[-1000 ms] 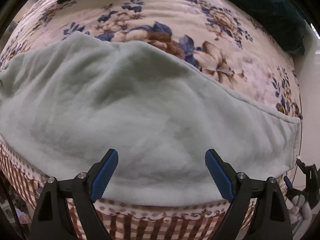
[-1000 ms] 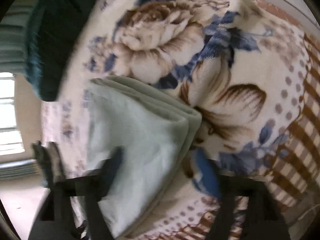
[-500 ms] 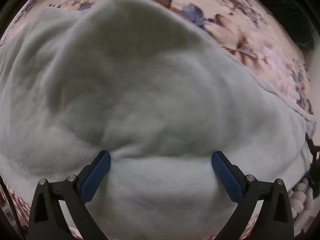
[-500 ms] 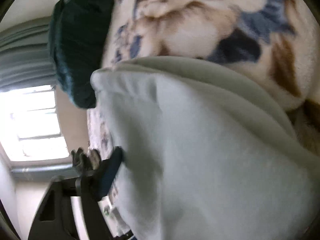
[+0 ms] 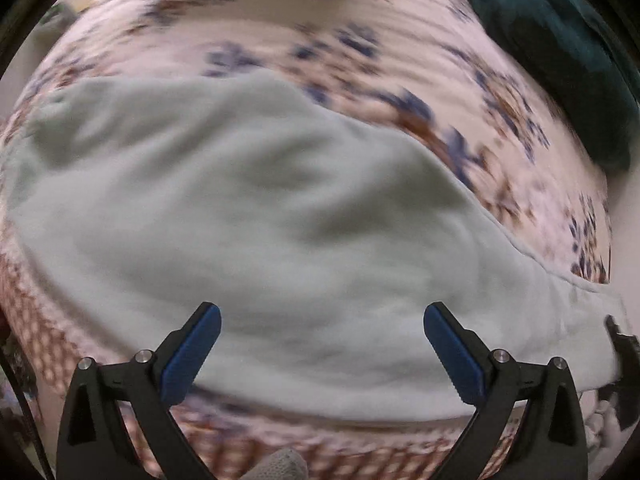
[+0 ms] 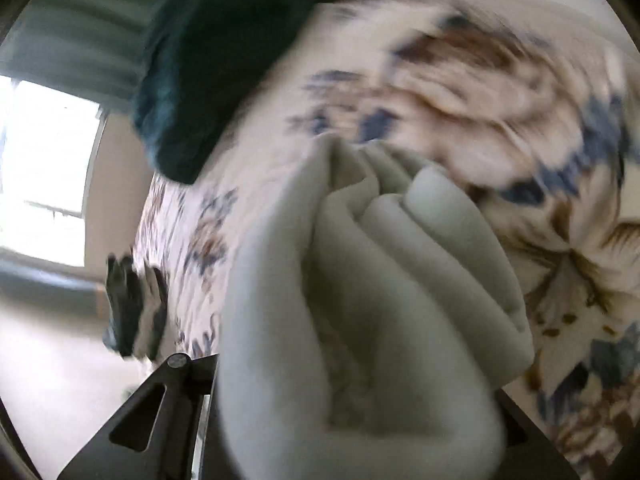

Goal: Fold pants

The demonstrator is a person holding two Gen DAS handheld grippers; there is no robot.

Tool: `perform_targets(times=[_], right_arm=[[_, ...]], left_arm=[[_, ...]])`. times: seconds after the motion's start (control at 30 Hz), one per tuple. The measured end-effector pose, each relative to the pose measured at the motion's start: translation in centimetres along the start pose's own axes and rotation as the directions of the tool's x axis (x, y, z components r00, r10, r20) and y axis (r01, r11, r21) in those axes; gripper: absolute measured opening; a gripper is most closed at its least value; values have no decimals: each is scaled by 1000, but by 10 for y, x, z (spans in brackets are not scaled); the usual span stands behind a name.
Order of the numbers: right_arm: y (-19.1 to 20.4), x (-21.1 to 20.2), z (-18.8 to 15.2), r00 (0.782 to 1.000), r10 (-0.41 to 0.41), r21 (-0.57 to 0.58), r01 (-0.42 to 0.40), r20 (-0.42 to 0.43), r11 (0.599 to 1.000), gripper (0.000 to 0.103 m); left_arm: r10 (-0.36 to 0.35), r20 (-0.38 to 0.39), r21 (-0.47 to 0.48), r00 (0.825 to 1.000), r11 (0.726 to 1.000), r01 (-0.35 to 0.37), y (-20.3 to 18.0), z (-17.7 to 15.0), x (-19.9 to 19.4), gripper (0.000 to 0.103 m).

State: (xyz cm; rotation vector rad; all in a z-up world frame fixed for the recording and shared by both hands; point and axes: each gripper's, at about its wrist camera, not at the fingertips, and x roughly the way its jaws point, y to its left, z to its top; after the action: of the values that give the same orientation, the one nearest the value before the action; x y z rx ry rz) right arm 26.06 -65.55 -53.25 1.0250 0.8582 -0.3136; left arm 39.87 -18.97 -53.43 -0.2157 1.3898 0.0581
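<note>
Floral bedspread [image 5: 400, 60] covers the bed, with one dark teal cushion [image 5: 560, 60] and one pair of pale green pants [image 5: 260, 208] lying on it. My left tool [image 5: 322, 324] hangs spread wide above them, higher than half a second ago. My right tool [image 6: 360, 420], which has just been closing, pinches a bunched fold of the pants.

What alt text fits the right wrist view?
A bunched, layered fold of pale green fleece pants fills the frame, pinched in the right gripper, whose jaws have just been closing. Behind lie a cream floral blanket, a dark teal cushion and a bright window.
</note>
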Motion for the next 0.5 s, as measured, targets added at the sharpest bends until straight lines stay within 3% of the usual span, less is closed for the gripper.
perform_targets(times=[0.13,0.27,0.4,0.47,0.5], right_arm=[[93,-3,-26,996,-80,-201,88,48,976,24],[194,28,-83,986,-153,-412,168,69,895,24],[267,88,-174,973,-227,-574,209,42,792,24],[294,122,-227,962,-272,-661,229,39,715,24],[308,143,-262,954,-297,-716,234,40,658,24]], left_arm=[[62,22,-80,998,995,-60,68,11,-22,103],[111,19,-128,994,986,-108,122,24,-32,103],[128,24,-162,992,979,-122,176,33,-40,103],[142,37,-163,989,977,-135,202,38,-45,103],[144,43,-167,989,977,-135,210,40,-46,103]])
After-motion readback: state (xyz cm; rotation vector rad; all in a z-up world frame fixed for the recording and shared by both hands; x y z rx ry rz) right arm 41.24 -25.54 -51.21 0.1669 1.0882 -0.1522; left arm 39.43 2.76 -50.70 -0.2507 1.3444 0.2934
